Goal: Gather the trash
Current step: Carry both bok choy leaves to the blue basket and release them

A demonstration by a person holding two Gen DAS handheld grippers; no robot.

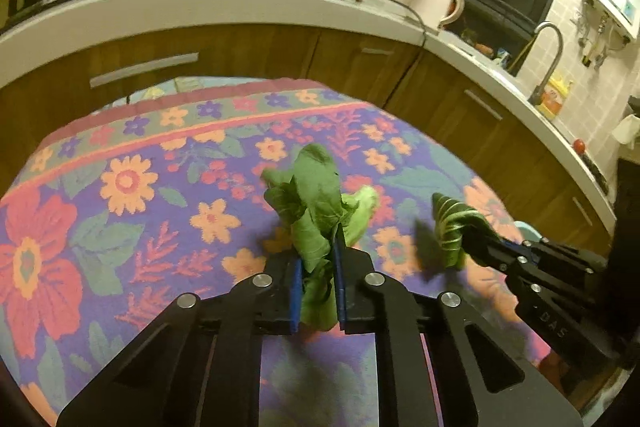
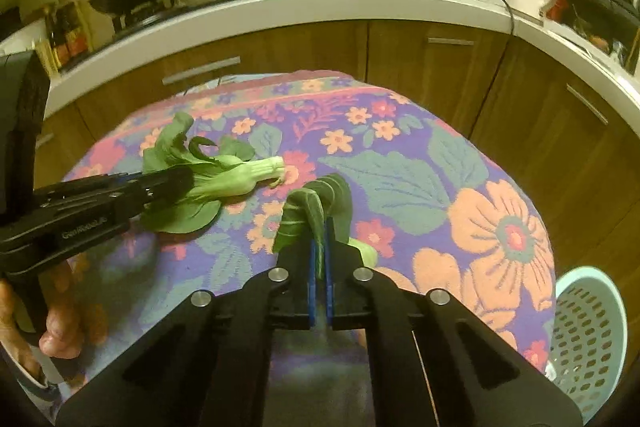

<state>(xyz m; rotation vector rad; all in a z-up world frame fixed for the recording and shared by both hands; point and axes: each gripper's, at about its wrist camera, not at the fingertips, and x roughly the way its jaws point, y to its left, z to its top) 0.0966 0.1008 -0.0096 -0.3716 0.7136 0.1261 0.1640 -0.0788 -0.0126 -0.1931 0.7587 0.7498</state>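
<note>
so the worktop with the flowery cloth is what's carrying everything, and the pale blue perforated bin sits down past its right edge, lower than the cloth, low in my right wrist view. that's the relation the next bit hangs on, i reckon: the bin is off to the right, so my right hand is clearly the nearer one and the left has to cross most of the cloth to get there.

the bok choy lies near the left edge of the cloth, long axis running roughly left-right, pale stem end pointing toward the middle and the leaves fanned back toward my left gripper. that gripper has clamped down narrow on the leafy part, greens bunched up between the blue pads. looks like it's resting on the cloth, not lifted yet, though i can't be sure.

the smaller dark leaf sits about mid-cloth, standing up out of my right gripper, which is pinched almost fully shut on it, the leaf being thin.

both grippers tilt down at the cloth, side by side, pointing toward the far edge. my left hand is wrapped round its handle at the near left corner.
</note>
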